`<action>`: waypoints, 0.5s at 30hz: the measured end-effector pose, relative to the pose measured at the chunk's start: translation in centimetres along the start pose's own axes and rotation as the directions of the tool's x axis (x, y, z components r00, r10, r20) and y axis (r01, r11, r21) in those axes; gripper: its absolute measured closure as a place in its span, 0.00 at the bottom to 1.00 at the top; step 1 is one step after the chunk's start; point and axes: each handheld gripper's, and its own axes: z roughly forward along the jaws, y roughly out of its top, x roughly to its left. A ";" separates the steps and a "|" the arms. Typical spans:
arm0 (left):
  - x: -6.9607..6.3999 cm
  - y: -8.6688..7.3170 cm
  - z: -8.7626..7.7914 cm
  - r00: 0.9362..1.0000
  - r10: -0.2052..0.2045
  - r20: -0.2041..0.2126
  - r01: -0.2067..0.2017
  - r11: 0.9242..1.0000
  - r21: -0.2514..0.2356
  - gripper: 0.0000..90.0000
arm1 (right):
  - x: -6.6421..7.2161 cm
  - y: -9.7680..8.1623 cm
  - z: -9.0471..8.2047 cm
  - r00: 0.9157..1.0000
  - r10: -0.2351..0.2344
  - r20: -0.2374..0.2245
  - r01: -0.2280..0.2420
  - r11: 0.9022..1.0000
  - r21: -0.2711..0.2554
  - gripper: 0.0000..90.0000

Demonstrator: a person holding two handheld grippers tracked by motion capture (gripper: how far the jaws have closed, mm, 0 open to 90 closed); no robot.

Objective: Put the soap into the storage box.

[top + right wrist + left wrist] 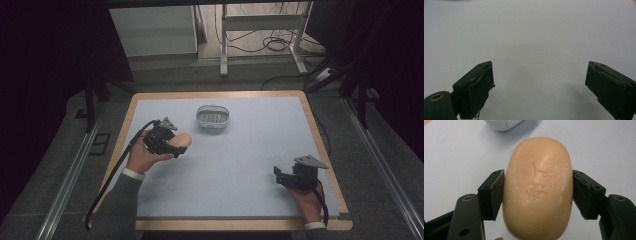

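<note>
I am holding the peach soap bar across its long sides in my left gripper, left of centre and just near of the white soap dish. It is looking hard, smooth and probably slippery, so I am squeezing at its widest middle. My right gripper is resting wide open, empty, at the near right.

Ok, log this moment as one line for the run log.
left gripper: shut on soap bar | right gripper: open, empty, over mat | soap dish: empty, beyond soap bar
</note>
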 end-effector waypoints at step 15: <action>0.0 1.2 0.2 1.000 0.017 -0.007 -0.017 1.000 0.000 0.35 | 0.0 0.0 0.0 1.000 0.000 0.001 0.000 1.000 0.002 0.09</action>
